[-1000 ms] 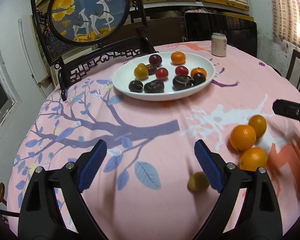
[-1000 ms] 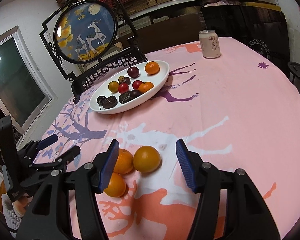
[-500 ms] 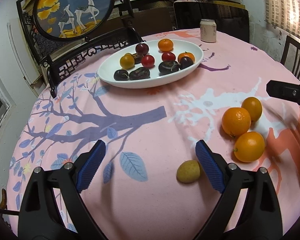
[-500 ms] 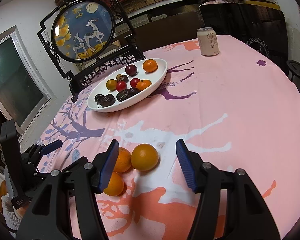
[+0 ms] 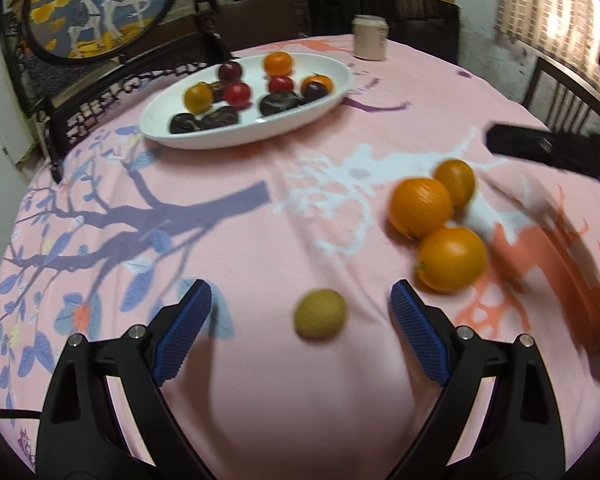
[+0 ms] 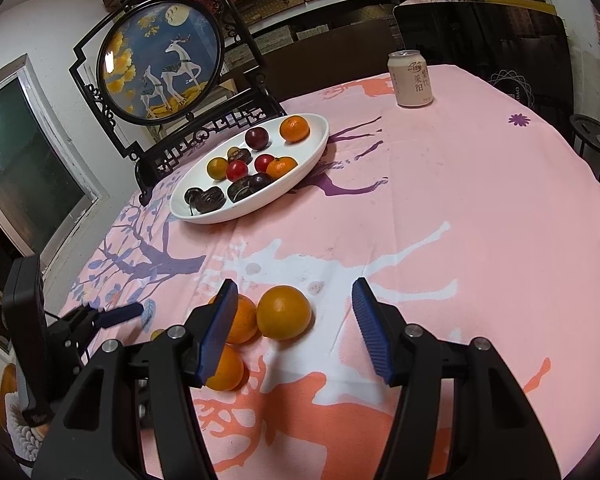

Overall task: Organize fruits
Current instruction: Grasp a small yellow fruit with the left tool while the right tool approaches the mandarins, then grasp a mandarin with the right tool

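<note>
A small yellow-green fruit (image 5: 320,319) lies on the pink tablecloth between the fingers of my left gripper (image 5: 300,312), which is open and not touching it. Three oranges (image 5: 420,207) sit in a cluster to its right. In the right wrist view the same oranges (image 6: 284,312) lie just ahead of my right gripper (image 6: 294,320), also open and holding nothing; its left finger hides part of two of them. A white oval plate (image 5: 332,92) at the back holds several dark, red and orange fruits; it also shows in the right wrist view (image 6: 320,136).
A drink can (image 6: 410,79) stands at the far side of the round table. A framed deer picture on a black stand (image 6: 160,56) rises behind the plate. A dark chair (image 6: 480,40) stands beyond the can. The left gripper (image 6: 112,316) shows at the right view's left edge.
My left gripper has tilted down and shifted so the yellow-green fruit, earlier beside its right finger, now lies midway between the fingers. The right gripper has stayed still.
</note>
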The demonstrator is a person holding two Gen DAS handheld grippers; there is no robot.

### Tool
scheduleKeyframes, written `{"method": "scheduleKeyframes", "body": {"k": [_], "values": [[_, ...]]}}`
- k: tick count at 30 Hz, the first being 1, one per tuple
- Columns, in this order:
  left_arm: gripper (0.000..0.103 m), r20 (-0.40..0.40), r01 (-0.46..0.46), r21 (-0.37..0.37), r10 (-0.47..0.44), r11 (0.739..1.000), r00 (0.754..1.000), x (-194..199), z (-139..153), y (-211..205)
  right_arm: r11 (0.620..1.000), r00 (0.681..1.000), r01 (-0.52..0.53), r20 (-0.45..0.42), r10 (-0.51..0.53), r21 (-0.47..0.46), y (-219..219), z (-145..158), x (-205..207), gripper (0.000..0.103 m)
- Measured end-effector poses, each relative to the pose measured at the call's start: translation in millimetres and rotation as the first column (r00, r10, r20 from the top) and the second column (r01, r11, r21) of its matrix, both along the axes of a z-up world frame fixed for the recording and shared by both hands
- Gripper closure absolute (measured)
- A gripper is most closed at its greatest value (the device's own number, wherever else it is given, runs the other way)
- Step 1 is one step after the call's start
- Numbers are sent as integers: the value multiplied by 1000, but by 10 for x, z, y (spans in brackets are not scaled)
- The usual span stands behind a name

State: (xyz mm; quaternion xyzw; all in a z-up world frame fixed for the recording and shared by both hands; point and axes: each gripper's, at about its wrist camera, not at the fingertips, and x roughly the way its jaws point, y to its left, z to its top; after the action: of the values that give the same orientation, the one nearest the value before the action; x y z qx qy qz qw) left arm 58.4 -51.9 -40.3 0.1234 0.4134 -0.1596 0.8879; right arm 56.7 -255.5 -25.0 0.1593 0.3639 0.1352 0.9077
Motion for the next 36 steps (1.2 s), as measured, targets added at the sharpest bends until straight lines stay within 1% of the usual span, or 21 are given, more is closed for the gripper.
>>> {"method": "scheduleKeyframes", "body": {"k": [3, 4, 6, 7, 8, 9, 12, 14, 16, 18, 22, 23, 26, 31, 36], "values": [[11, -6, 30, 4, -30, 1000, 1000, -78, -10, -38, 1000, 1000, 0, -2, 0, 7, -5, -4, 4, 43], [13, -10, 33, 0, -33, 999, 999, -93, -13, -36, 1000, 1000, -1, -3, 1, 7, -3, -3, 2, 43], [21, -28, 32, -24, -33, 999, 999, -106, -13, 3, 1000, 1000, -5, -1, 5, 7, -1, 0, -6, 43], [31, -37, 30, -41, -31, 999, 999, -111, -14, 28, 1000, 1000, -4, -1, 4, 7, -4, 3, -6, 43], [44, -47, 27, -54, -29, 998, 998, -116, -15, 47, 1000, 1000, -4, -1, 4, 9, -6, 3, -8, 43], [49, -61, 23, -71, -27, 997, 998, -110, -21, 71, 1000, 1000, -3, -2, 3, 9, -6, 2, -8, 43], [55, -57, 26, -69, -30, 997, 998, -124, -24, 56, 1000, 1000, -6, -2, 6, 7, -5, 4, -9, 43], [59, -53, 37, -62, -40, 997, 998, -135, -29, 28, 1000, 1000, -8, -3, 8, 5, -1, 3, -9, 43], [60, -52, 40, -63, -43, 997, 998, -123, -30, 28, 1000, 1000, -14, -6, 14, 6, 6, -2, -6, 43], [65, -50, 39, -70, -43, 997, 998, -82, -28, 36, 1000, 1000, -29, -7, 29, 7, 26, -2, -12, 43], [70, -52, 31, -82, -35, 996, 998, -38, -18, 65, 997, 997, -81, -8, 81, 19, 99, -2, -59, 43], [73, -51, 34, -80, -38, 996, 998, -46, -16, 61, 995, 995, -98, -8, 98, 21, 124, -6, -86, 43], [76, -36, 39, -67, -42, 997, 998, -93, 1, 48, 988, 988, -152, -3, 152, 16, 221, -30, -204, 43], [77, -19, 33, -82, -34, 996, 999, -142, 48, 83, 975, 976, -217, -13, 216, -52, 424, -83, -315, 43], [77, -21, 30, -74, -32, 997, 999, -141, 36, 71, 952, 961, -275, -58, 269, -131, 669, -159, -272, 43]]}}
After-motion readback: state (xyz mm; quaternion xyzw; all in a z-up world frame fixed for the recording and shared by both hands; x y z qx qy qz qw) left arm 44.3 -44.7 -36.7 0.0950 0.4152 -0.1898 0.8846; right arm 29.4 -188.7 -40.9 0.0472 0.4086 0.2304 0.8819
